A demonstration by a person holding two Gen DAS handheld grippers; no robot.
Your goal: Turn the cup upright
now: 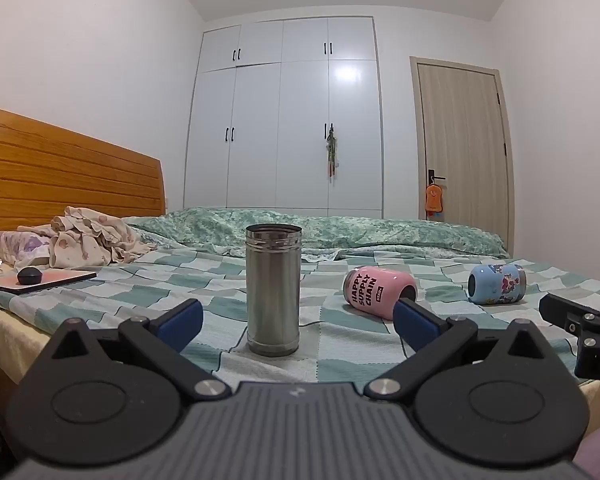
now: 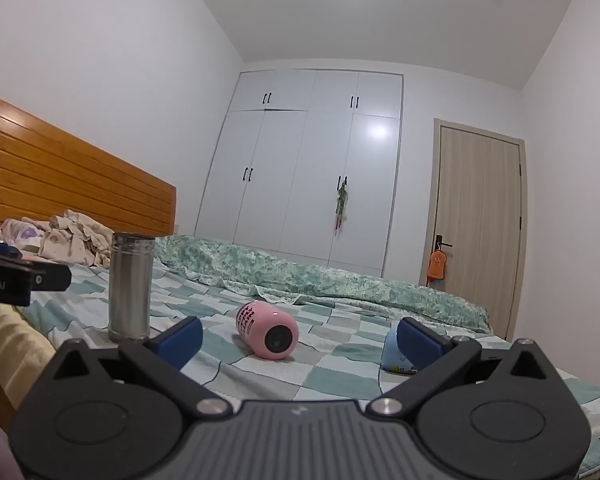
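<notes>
Both grippers, left (image 1: 298, 318) and right (image 2: 300, 338), hovered at the bed's (image 1: 340, 344) near edge, fingers spread, steel cup (image 1: 273, 288) upright, pink cup (image 2: 268, 334) and blue cup (image 1: 497, 283) lying unflipped.

I see a wardrobe (image 1: 284, 120), a door (image 1: 464, 152), a headboard (image 1: 60, 172), crumpled clothes (image 1: 84, 240) and a tablet (image 1: 40, 280) on the bed.
</notes>
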